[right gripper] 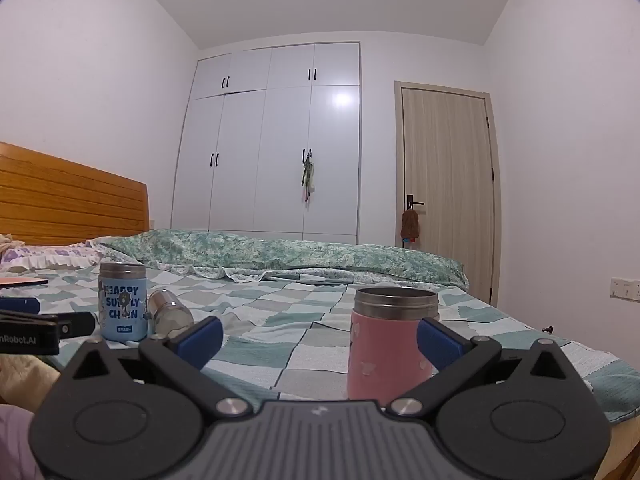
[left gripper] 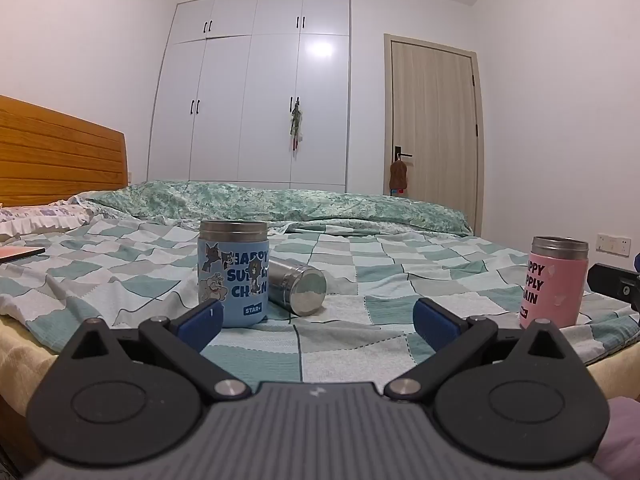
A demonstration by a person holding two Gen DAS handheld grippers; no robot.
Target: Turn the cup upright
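On the checked bedspread (left gripper: 340, 264), seen from the left wrist, a plain steel cup (left gripper: 297, 288) lies on its side, its shiny round base turned toward the camera, touching or just behind the upright blue cup (left gripper: 233, 274); a pink cup (left gripper: 554, 282) stands well to the right. The left gripper (left gripper: 318, 320) has its jaws spread, holding nothing. From the right wrist, the steel cup (right gripper: 170, 314) lies beside the blue cup (right gripper: 122, 306), while the right gripper (right gripper: 320, 340) hangs with jaws spread, the pink cup (right gripper: 390, 346) standing just beyond them.

Both wrist views look low across the bed (left gripper: 360, 280) toward the wardrobe (left gripper: 256, 88), sharing its cups.
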